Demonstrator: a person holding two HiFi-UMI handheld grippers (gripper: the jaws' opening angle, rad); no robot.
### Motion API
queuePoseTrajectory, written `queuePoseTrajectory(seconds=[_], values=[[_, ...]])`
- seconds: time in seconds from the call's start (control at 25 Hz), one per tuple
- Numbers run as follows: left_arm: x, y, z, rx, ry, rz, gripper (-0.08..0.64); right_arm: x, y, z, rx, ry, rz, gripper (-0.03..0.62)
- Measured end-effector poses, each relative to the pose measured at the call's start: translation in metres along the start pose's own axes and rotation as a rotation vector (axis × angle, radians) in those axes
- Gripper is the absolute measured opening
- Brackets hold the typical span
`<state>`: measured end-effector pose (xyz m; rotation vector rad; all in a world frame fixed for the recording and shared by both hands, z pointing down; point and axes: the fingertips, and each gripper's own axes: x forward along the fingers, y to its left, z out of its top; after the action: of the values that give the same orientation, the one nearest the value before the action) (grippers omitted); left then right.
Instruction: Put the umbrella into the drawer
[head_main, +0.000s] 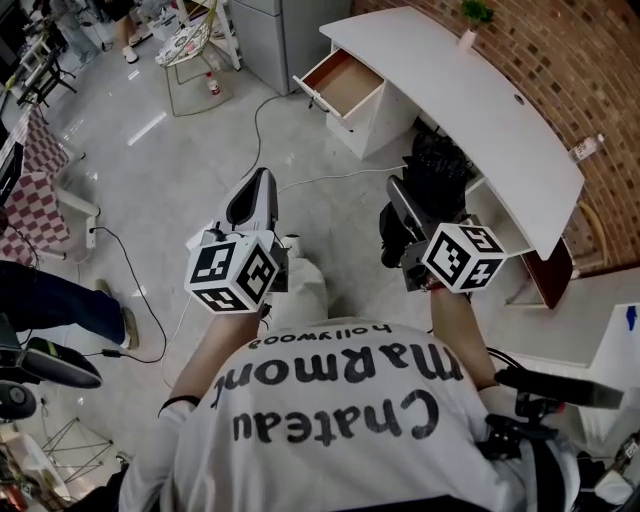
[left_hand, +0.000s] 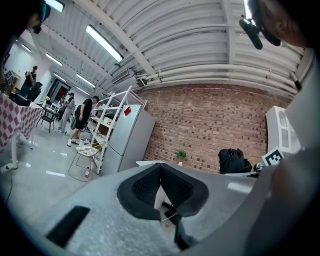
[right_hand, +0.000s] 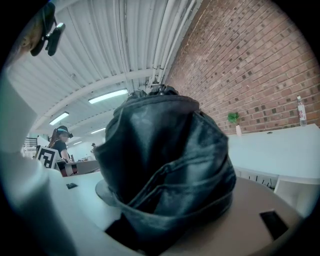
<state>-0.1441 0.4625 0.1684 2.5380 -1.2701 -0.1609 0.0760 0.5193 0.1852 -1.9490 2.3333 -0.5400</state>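
A folded black umbrella (head_main: 437, 168) is clamped in my right gripper (head_main: 408, 208), held in the air in front of the white desk. In the right gripper view the umbrella (right_hand: 167, 160) fills the space between the jaws and hides their tips. An open drawer (head_main: 343, 80) with a brown, empty-looking inside sticks out of the desk's left end, ahead of both grippers. My left gripper (head_main: 262, 182) hangs to the left over the floor, shut with nothing in it; in the left gripper view its black pads (left_hand: 145, 187) meet at the tip.
The curved white desk (head_main: 480, 110) runs along a brick wall, with a small plant (head_main: 475, 14) and a bottle (head_main: 588, 148) on it. Cables (head_main: 262, 120) trail over the grey floor. A wire chair (head_main: 188, 52) and a grey cabinet (head_main: 280, 30) stand beyond. A person's leg (head_main: 60, 300) is at the left.
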Motion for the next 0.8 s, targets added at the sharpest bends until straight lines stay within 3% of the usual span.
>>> queuePoseTrajectory(seconds=[0.4,0.8], values=[[0.062,0.020,0.014,0.017,-0.011,-0.040,0.015,0.048,-0.018,0.021,0.066,-0.032,0.003,0.293],[0.166,0.053,0.063,0.034,-0.046,-0.134,0.015,0.128,-0.032,0.067,0.083,-0.077,-0.020,0.293]])
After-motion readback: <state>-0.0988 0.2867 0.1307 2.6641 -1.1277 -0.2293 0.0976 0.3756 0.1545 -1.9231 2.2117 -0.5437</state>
